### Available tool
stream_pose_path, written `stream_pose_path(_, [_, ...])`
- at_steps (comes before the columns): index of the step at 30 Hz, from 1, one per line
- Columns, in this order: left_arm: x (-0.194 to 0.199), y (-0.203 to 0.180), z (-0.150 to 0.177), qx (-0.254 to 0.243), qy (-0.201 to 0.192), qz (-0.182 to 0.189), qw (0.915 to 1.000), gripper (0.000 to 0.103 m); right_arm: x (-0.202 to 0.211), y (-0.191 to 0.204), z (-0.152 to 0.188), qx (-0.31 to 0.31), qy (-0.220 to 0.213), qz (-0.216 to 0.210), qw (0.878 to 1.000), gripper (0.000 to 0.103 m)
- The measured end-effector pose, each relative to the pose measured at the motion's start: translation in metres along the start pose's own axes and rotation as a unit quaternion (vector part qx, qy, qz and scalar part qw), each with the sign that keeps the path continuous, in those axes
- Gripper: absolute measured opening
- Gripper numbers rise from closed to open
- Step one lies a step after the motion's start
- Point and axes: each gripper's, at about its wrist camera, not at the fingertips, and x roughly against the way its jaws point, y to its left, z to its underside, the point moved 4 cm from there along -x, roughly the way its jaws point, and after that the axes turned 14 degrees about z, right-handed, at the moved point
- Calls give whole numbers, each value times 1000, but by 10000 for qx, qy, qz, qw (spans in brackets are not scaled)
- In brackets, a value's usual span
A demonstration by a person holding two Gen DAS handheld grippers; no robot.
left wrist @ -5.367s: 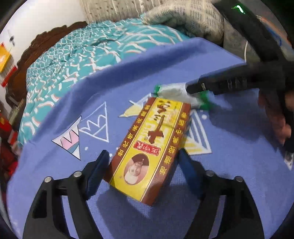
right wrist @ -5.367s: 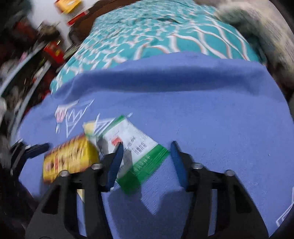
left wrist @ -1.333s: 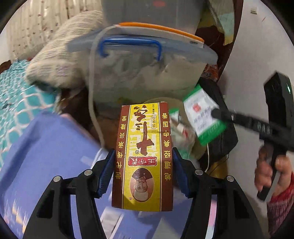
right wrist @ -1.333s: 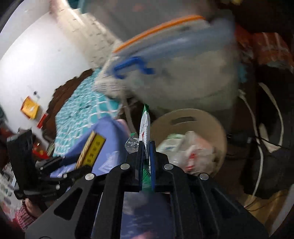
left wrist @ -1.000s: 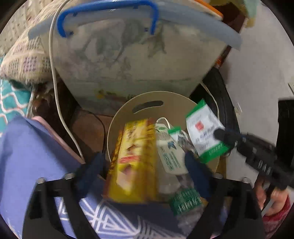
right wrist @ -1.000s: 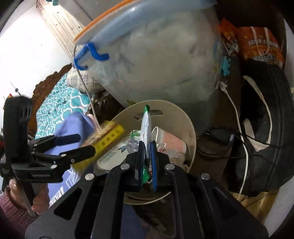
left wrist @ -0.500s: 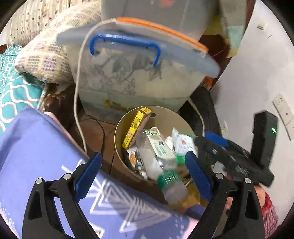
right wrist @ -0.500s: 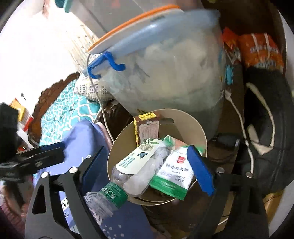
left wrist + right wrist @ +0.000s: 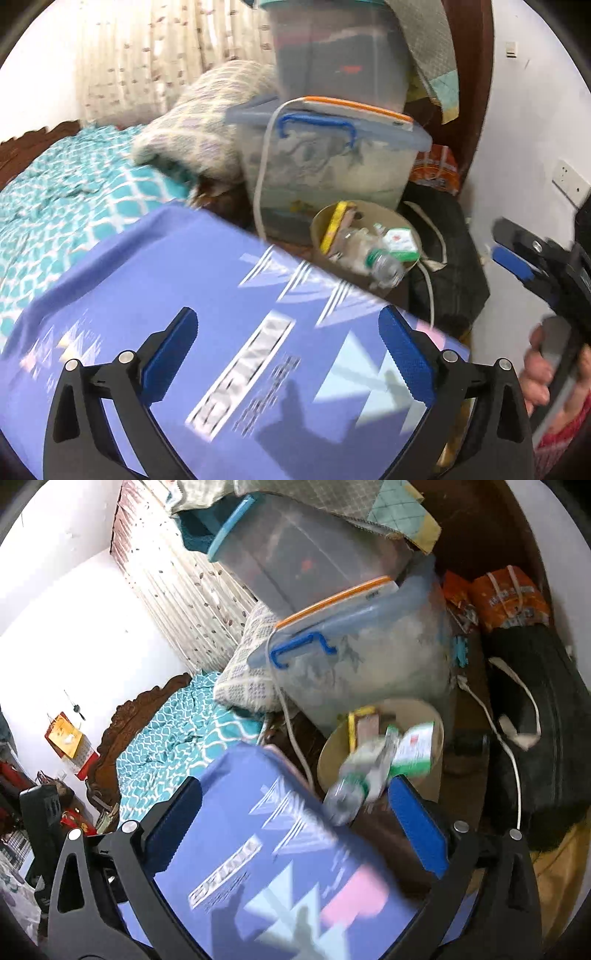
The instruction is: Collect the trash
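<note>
The round beige bin [image 9: 365, 205] stands on the floor past the bed's corner. In it lie a yellow box [image 9: 334, 227], a clear plastic bottle [image 9: 373, 258] with its neck over the rim, and a green-and-white packet [image 9: 400, 240]. My left gripper [image 9: 284, 332] hovers over the purple cloth [image 9: 184, 295], jaws opening, nothing between them. My right gripper [image 9: 295, 794] is above the cloth's corner, jaws opening and empty. The right wrist view shows the bin [image 9: 406, 705] just beyond it with the packet [image 9: 415, 751], bottle [image 9: 354, 779] and box [image 9: 364, 723].
A clear storage box with a blue handle [image 9: 332, 162] sits behind the bin, another tub stacked on it. A black bag [image 9: 450, 266] lies right of the bin, a white cable [image 9: 260, 177] hangs left. A pillow [image 9: 207, 136] and teal bedspread [image 9: 74, 192] lie beyond the cloth.
The right gripper opened and the packet dropped into the bin; the yellow box fell in from the left gripper. Both grippers have drawn back and up, away from the bin, over the purple cloth.
</note>
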Motion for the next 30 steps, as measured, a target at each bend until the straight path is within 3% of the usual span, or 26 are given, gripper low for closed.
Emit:
stream_pose_path(5, [29, 15, 40, 273, 62, -282, 9992, 95, 21, 15, 54, -38, 290, 261, 9992, 100])
stream_pose_path(8, [44, 21, 60, 319, 38, -536, 9980, 95, 35, 27, 71, 139, 200, 438, 9987, 100])
stream_pose_path(12, [59, 27, 80, 432, 51, -935, 9947, 95, 56, 46, 82, 327, 8, 539, 9980, 100])
stream_pose_path(19, [88, 33, 99, 592, -227, -1044, 9925, 95, 84, 77, 96, 564, -341, 672, 9956, 100])
stream_pose_path(30, [126, 41, 120, 755, -548, -1328, 9867, 95, 88, 87, 120, 463, -290, 644, 9964, 100])
